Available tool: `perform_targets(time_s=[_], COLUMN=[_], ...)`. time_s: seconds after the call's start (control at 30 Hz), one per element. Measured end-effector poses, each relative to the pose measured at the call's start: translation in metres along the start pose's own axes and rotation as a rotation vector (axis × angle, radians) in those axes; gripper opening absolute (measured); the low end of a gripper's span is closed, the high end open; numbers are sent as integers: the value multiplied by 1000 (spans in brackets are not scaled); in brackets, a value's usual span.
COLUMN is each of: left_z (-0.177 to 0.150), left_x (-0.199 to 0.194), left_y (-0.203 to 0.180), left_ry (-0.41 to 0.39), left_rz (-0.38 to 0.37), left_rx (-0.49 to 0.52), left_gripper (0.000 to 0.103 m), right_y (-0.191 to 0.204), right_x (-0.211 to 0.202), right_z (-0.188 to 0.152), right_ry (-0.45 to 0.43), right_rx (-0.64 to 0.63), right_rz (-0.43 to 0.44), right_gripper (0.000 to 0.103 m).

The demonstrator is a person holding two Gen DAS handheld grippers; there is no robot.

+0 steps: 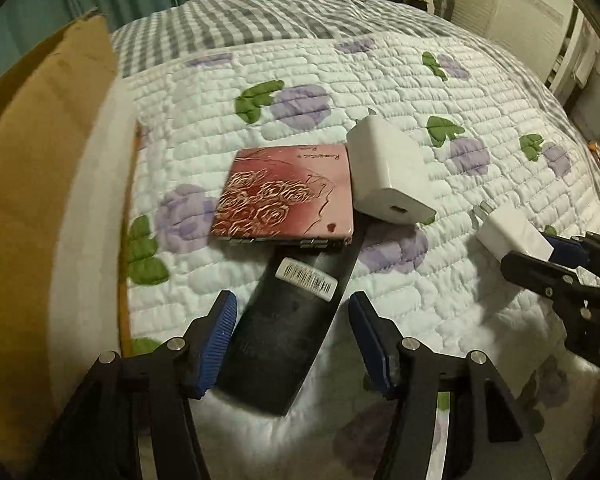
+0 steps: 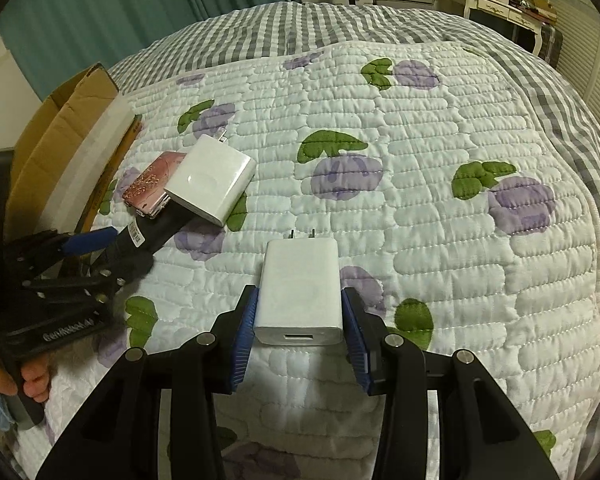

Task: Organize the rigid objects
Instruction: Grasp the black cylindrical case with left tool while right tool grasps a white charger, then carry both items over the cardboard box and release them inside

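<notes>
A black flat case with a barcode sticker [image 1: 288, 320] lies on the quilt between the open fingers of my left gripper [image 1: 292, 340]. A pink rose-patterned tin [image 1: 286, 194] rests on its far end, and a large white charger [image 1: 384, 172] leans on the tin. My right gripper [image 2: 300, 320] has its blue pads against both sides of a smaller white charger [image 2: 300, 288], which also shows in the left wrist view [image 1: 508, 236]. In the right wrist view the pile lies at the left: tin [image 2: 148, 188], large charger [image 2: 212, 178], black case [image 2: 148, 236].
An open cardboard box [image 1: 40, 152] with a white foam liner stands at the left edge of the bed [image 2: 72, 120]. The floral quilt [image 2: 420, 200] spreads to the right and far side over a grey checked sheet. Furniture stands beyond the bed.
</notes>
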State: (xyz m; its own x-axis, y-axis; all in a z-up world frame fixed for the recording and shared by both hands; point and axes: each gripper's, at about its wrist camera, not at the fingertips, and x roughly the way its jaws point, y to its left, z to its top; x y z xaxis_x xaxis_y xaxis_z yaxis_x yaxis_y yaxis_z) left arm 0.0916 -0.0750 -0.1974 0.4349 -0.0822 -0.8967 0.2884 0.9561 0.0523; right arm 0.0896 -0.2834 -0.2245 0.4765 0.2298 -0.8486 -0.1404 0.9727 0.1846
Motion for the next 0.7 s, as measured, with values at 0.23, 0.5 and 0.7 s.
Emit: perform_targets(time_s=[0.23,0.5,0.7], left_z=[6,-19,-39], left_x=[2,-23,-51], left_y=[-16,-24,-24], left_ry=[4,27,51], left_rz=[32,19,-24], left_rx=[83,73,26], left_gripper=[49,42,42], right_y=[15,31,43], right_x=[4,-11,-43], right_z=[7,2,-3], right_ry=[-3,-3,-25], right_rx=[-14,-36,-54], right_rz=[13,17,12], right_gripper=[41,41,41])
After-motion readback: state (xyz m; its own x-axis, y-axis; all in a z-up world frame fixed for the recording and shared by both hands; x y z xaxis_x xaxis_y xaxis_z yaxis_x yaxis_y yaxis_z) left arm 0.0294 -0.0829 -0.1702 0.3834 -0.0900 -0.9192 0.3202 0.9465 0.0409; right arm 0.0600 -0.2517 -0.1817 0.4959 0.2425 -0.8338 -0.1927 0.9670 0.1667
